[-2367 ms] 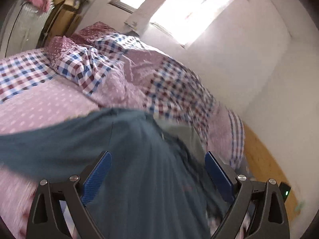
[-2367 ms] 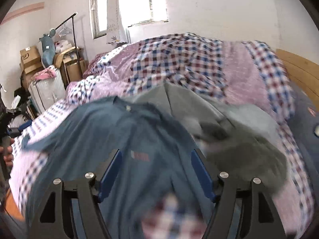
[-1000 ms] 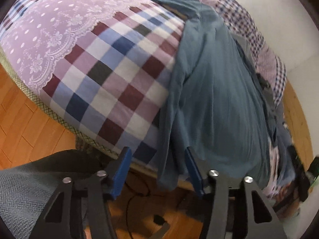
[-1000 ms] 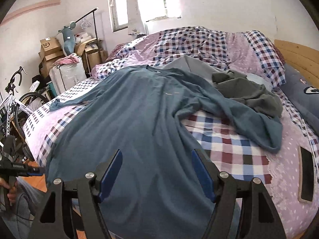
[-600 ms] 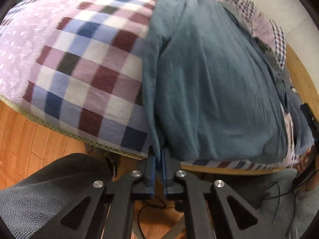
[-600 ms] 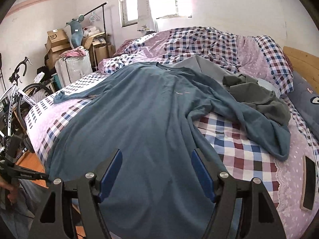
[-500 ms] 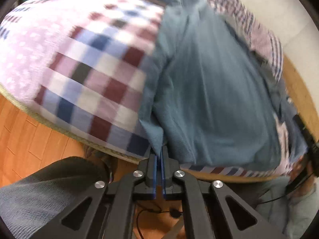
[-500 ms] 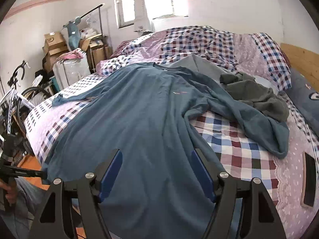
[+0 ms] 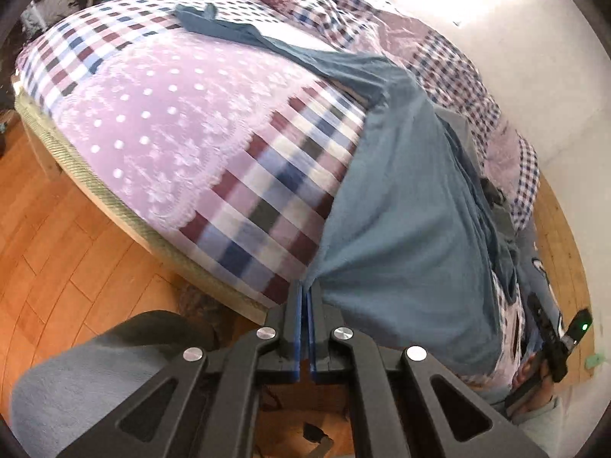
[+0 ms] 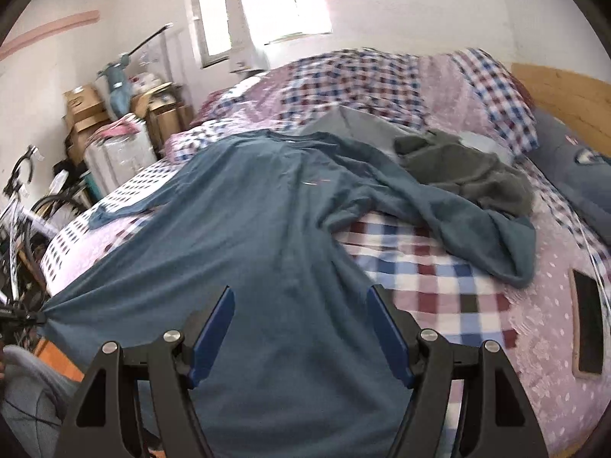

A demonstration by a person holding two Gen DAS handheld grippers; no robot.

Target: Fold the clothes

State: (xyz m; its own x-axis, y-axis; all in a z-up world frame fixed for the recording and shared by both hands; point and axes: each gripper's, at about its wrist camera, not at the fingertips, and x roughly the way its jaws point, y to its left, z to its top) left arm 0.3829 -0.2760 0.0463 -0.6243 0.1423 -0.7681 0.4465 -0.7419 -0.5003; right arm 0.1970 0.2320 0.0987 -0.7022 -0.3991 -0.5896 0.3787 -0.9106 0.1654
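Clothes on the bed are three: one blue long-sleeved shirt, one dark grey crumpled garment and one lighter grey piece partly under them. The blue shirt lies flat along the bed, collar toward the far end, both sleeves spread to the sides, and its hem hangs over the near edge. The left gripper has its two blue pads pressed together on the left hem corner, and the cloth is pulled into a point there. The right gripper hovers over the hem with its fingers spread wide, holding nothing. One dark phone lies on the cover at the right. The cover is purple with checks and white dots. The floor is orange wood. One bicycle and stacked cardboard boxes stand along the left wall, under one bright window.
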